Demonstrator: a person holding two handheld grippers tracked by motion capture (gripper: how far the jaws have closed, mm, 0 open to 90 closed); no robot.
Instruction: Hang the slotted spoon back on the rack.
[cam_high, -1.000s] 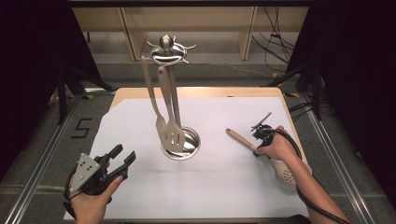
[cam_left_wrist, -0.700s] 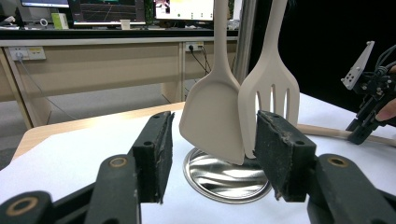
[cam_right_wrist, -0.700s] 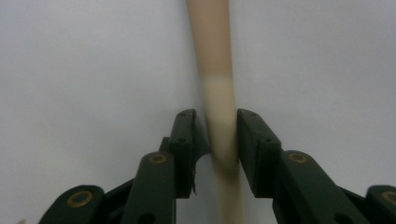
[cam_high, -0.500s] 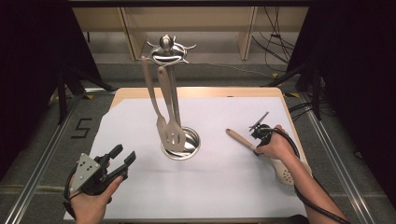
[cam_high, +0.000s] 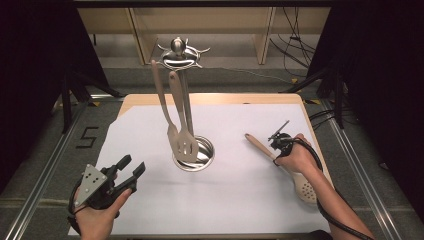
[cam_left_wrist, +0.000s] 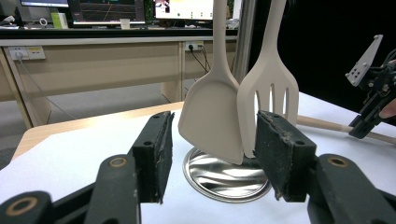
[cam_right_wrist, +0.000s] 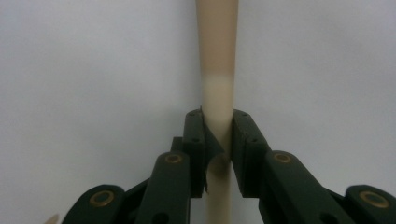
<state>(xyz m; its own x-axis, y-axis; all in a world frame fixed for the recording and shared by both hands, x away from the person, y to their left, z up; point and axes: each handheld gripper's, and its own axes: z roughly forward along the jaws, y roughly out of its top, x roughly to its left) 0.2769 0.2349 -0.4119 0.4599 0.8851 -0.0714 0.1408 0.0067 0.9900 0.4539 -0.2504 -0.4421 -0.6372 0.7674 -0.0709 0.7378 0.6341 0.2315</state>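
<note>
A beige perforated spoon lies on the white sheet at the right, its wooden handle pointing up-left. My right gripper has just been closing on that handle. In the right gripper view its pads press the handle from both sides, so the right gripper is shut on it. My left gripper rests open at the lower left, with nothing between its jaws. In the left gripper view the open left gripper faces the utensil stand, where a solid turner and a slotted turner hang.
The stand's round steel base sits mid-table on the white sheet, which covers a wooden tabletop. Metal rails run along both sides of the table. Dark curtains flank it, and a shelf and cables lie beyond.
</note>
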